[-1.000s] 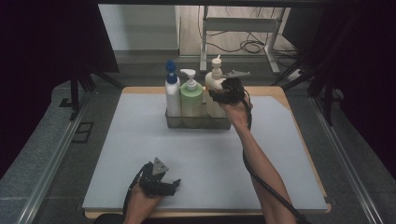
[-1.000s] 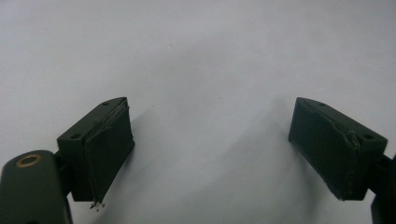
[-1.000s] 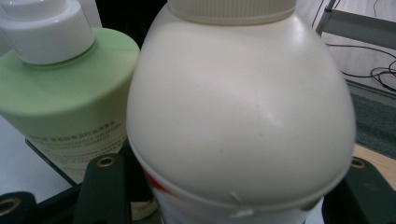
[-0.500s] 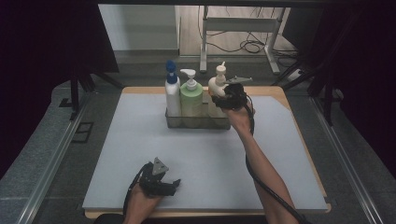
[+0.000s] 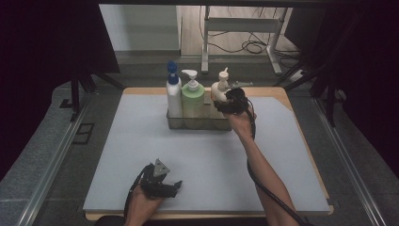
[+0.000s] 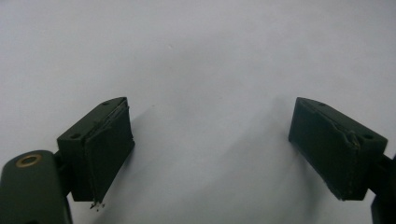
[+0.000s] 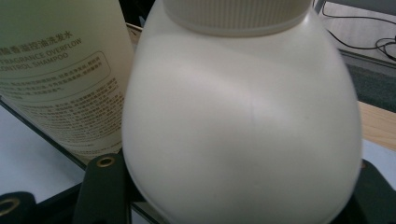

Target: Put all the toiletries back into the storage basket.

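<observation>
We saw a clear, box-shaped tray (image 5: pixel 175 123) at the far middle of the table (image 5: pixel 113 155). In it stood a white bottle with a blue cap (image 5: pixel 173 94) and a pale green pump bottle (image 5: pixel 193 100) with small printed text. A smooth, rounded cream pump bottle (image 5: pixel 219 88) sat at the tray's right end, clamped between the jaws of the right gripper (image 5: pixel 231 101), whose forearm stretched forward. The left gripper (image 5: pixel 162 184) rested low near the table's front edge, jaws wide apart over the matte grey surface.
</observation>
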